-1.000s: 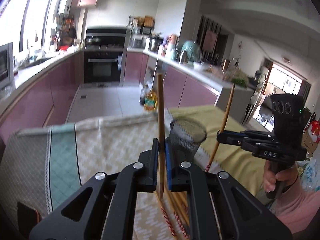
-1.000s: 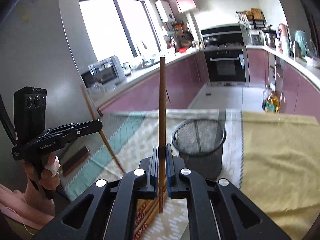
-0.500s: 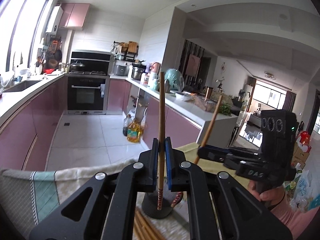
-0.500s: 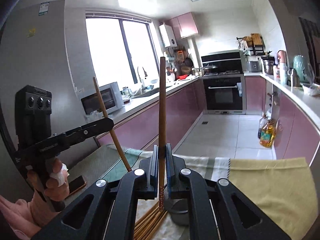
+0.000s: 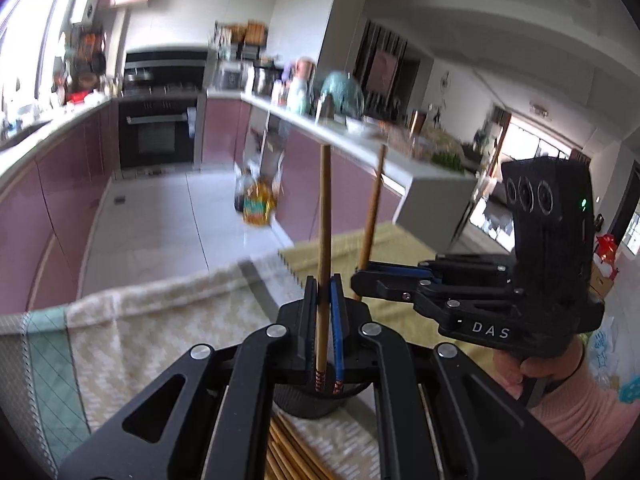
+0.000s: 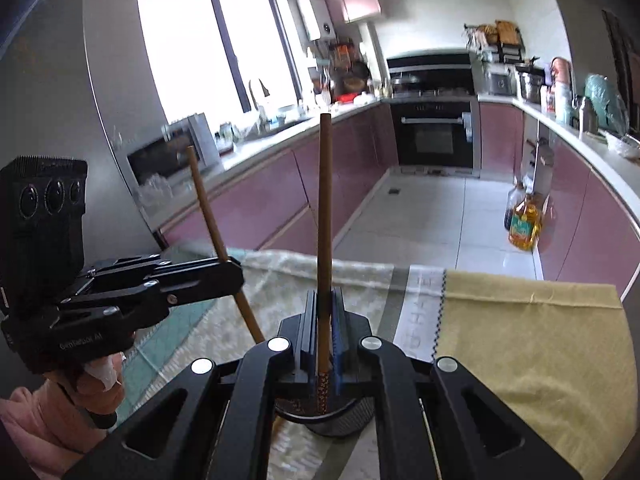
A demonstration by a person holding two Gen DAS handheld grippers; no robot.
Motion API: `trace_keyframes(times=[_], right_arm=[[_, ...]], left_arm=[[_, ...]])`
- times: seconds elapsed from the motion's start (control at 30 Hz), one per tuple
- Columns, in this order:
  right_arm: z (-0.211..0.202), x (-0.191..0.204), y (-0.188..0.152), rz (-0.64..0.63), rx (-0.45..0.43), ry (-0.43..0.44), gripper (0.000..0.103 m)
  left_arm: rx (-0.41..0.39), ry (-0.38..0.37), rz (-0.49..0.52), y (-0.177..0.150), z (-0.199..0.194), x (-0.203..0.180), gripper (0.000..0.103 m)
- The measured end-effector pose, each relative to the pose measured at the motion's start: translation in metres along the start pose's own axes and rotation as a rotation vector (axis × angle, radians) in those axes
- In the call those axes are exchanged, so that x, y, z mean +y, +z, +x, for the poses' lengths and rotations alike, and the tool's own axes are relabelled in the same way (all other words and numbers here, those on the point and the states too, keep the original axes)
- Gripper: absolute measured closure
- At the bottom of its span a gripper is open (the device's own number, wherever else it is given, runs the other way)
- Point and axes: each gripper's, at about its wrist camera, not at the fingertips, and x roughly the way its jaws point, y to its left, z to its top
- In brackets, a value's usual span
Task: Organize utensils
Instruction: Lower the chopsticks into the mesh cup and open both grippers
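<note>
My left gripper point(image 5: 322, 308) is shut on an upright wooden chopstick point(image 5: 325, 216). Its red-patterned lower tip hangs over the mouth of a black mesh cup point(image 5: 316, 404) right below the jaws. Close on the right, my right gripper point(image 5: 360, 280) holds a second chopstick point(image 5: 372, 216), tilted slightly. In the right wrist view my right gripper point(image 6: 323, 312) is shut on its chopstick point(image 6: 324, 208), with the tip down at the mesh cup point(image 6: 336, 420). The left gripper point(image 6: 236, 276) shows at the left with a slanted chopstick point(image 6: 208, 216).
Several loose chopsticks point(image 5: 288, 452) lie on the beige cloth point(image 5: 160, 320) in front of the cup. A yellow cloth point(image 6: 520, 340) covers the table's right part. An oil bottle point(image 6: 524, 224) stands on the kitchen floor beyond. A person's hand point(image 5: 540, 368) grips each handle.
Both grippers have moved forward and closer together, each still holding its chopstick. The mesh cup, earlier ahead of the jaws, now sits directly under both chopstick tips.
</note>
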Motion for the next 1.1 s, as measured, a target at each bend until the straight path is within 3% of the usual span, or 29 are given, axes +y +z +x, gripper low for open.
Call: trace_keyframes(times=[0.27,0.37,0.57,0.7,0.8,0.9,1.1], right_arm=[[0.031,-0.009,-0.004,0.047,0.084,-0.015,0.097],[0.033,-0.011,-0.003,0.074,0.075,-0.027,0.094],[0.011,-0.005,-0.007,0.073,-0.007,-0.069,0.081],[-0.02,0.015,-0.018,0.037,-0.072,-0.015,0.077],[-0.038,0.04,-0.038,-0.03,-0.083,0.024,0.071],[-0.034,0.058,-0.061,-0.061,-0.022,0.072,0.067],[0.006,0.068,-0.104,-0.047,0.146,0.071,0.067]], left_arm=[[0.066,0.028,-0.025,-0.002,0.042,0.028,0.095],[0.066,0.059,-0.031,-0.005,0.046,0.032,0.086],[0.008,0.137,-0.02,-0.027,0.01,0.029,0.066],[-0.015,0.226,0.025,-0.046,-0.02,0.028,0.056],[0.003,0.247,0.054,-0.066,-0.035,0.028,0.051],[0.063,0.258,0.076,-0.093,-0.038,0.027,0.049],[0.2,0.22,0.088,-0.147,-0.028,0.024,0.046]])
